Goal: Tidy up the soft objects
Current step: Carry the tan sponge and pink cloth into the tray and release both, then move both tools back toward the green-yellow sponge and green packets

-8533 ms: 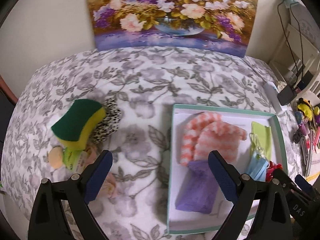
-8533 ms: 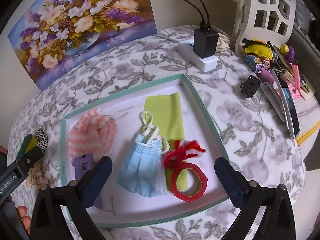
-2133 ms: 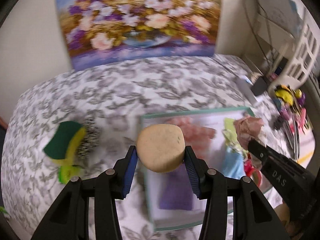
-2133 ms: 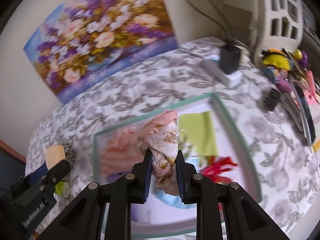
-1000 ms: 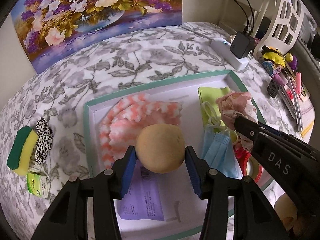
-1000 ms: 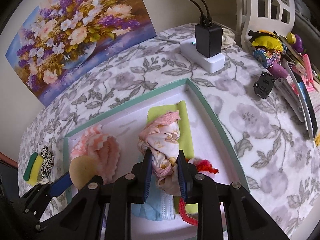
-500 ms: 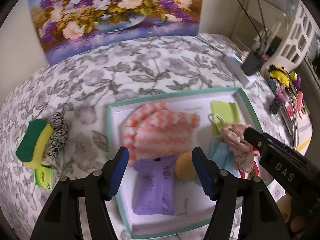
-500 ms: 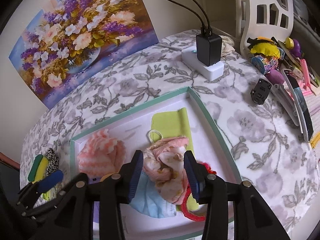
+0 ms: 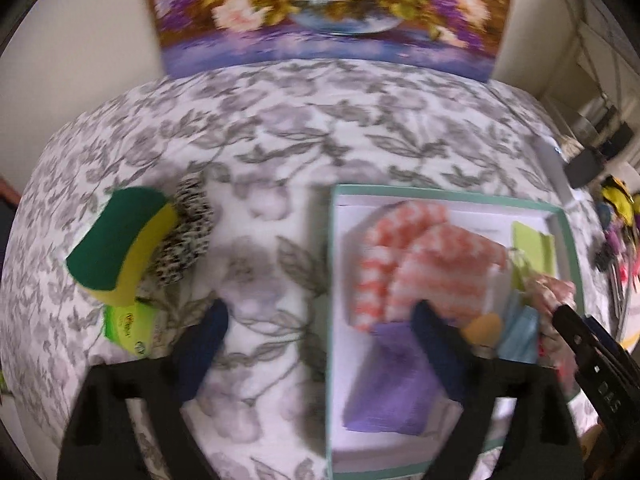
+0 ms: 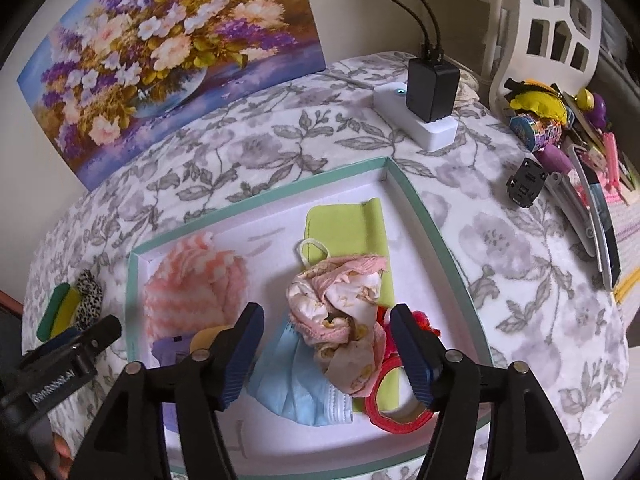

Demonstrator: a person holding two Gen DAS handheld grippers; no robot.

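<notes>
From the left wrist, the left gripper has just been spreading wide and holds nothing, straddling the left rim of the tray; the tan sponge lies inside it. From the right wrist, the right gripper has just been opening, and the crumpled pink cloth rests loose between its jaws, in the tray's right half atop a blue mask.

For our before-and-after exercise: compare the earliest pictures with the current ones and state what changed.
The tan round sponge and floral pink cloth went from the tablecloth into the tray. Left gripper and right gripper have just been opening, releasing them. The green-yellow sponge and leopard scrunchie stayed outside.
</notes>
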